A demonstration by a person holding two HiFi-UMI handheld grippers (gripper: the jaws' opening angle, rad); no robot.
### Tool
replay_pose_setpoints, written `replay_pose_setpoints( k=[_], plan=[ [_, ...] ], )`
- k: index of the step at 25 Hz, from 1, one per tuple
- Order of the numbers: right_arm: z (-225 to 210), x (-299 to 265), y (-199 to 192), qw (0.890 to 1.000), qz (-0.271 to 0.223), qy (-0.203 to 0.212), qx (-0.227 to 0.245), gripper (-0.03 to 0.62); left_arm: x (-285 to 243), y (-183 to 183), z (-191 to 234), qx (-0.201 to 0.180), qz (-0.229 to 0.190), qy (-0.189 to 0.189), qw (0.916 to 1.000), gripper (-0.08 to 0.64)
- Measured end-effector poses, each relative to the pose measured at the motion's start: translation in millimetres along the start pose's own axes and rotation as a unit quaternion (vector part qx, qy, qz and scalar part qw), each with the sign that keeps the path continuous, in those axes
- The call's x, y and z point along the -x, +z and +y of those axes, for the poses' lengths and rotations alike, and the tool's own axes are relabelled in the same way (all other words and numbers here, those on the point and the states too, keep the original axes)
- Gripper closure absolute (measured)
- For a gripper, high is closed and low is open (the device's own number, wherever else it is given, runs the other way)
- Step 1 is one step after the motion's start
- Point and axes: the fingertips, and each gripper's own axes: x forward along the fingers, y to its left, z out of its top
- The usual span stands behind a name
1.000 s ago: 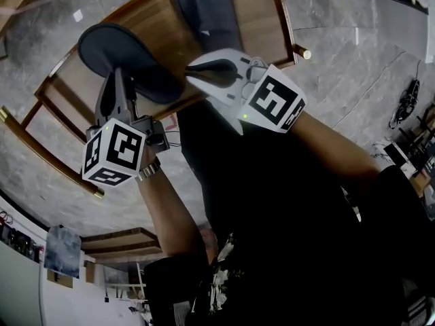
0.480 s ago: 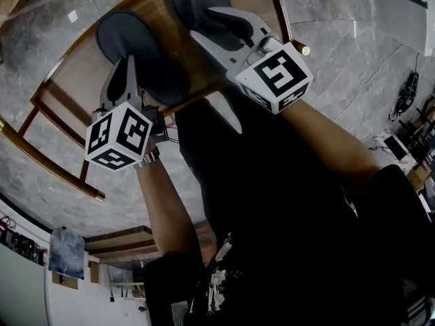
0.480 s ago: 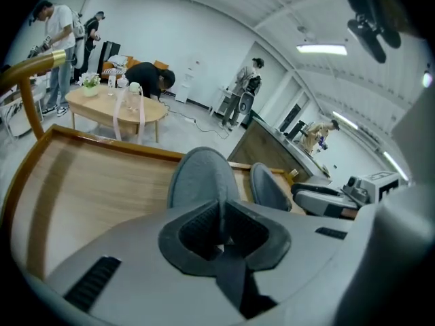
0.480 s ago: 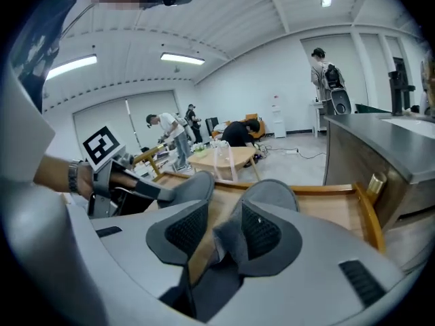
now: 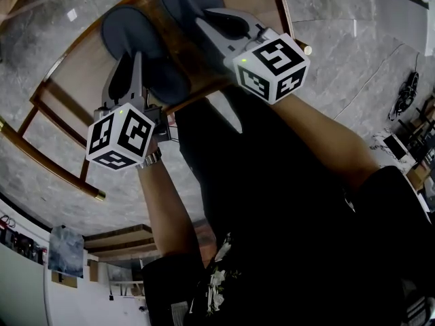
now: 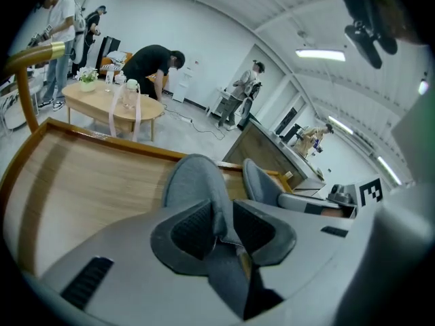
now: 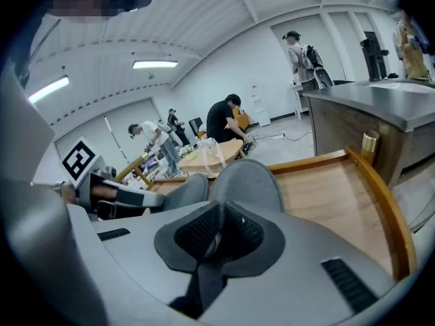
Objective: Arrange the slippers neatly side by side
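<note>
left grey slipper (image 5: 132, 36) beside right grey slipper (image 5: 180, 2) on wooden rack (image 5: 80, 68)

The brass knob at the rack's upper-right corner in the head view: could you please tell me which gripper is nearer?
Right. The right gripper is just beside the brass knob; the left gripper is well away, across the rack.

The left gripper (image 5: 129, 61) and right gripper (image 5: 209, 17) are pale grey moulded plastic with dark ribbed pads (image 6: 190, 228) inside the jaws. Each carries a white cube (image 5: 121, 138) of black square markers. Just below the left cube sits a metal wristband (image 5: 151, 160), probably a watch. The person's short-sleeved top (image 5: 285, 236) is black.
</note>
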Motion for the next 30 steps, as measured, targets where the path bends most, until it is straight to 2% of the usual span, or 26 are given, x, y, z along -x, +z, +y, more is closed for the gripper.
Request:
replay_pose_setpoints(
  k=[3, 7, 12, 15, 18, 21, 23, 30],
  plan=[
    [4, 6, 10, 1.000, -0.021, -0.008, -0.018, 0.569, 2, -1, -2, 0.004, -0.006, -0.005, 1.0000, 0.460],
    [6, 12, 23, 0.995, -0.053, -0.047, -0.066, 0.571, 3, -2, 1, 0.014, -0.011, -0.007, 0.9998, 0.462],
    [2, 9, 19, 0.979, -0.070, -0.103, -0.159, 0.571, 1, -2, 3, 0.034, -0.015, -0.015, 0.9992, 0.463],
    [3, 4, 9, 0.973, -0.062, -0.120, -0.188, 0.571, 0, -3, 2, 0.037, -0.014, -0.023, 0.9990, 0.466],
    [11, -1, -1, 0.976, -0.046, -0.120, -0.178, 0.571, -1, -4, 1, 0.039, -0.010, -0.029, 0.9988, 0.466],
    [19, -7, -11, 0.984, -0.029, -0.114, -0.132, 0.571, -1, -8, 3, 0.045, -0.004, -0.033, 0.9985, 0.466],
    [21, -10, -15, 0.986, -0.029, -0.114, -0.116, 0.571, 0, -10, 6, 0.049, -0.002, -0.034, 0.9982, 0.466],
    [3, -12, -27, 0.980, -0.023, -0.147, -0.131, 0.571, -2, -21, 9, 0.057, 0.013, -0.039, 0.9975, 0.466]
  ],
)
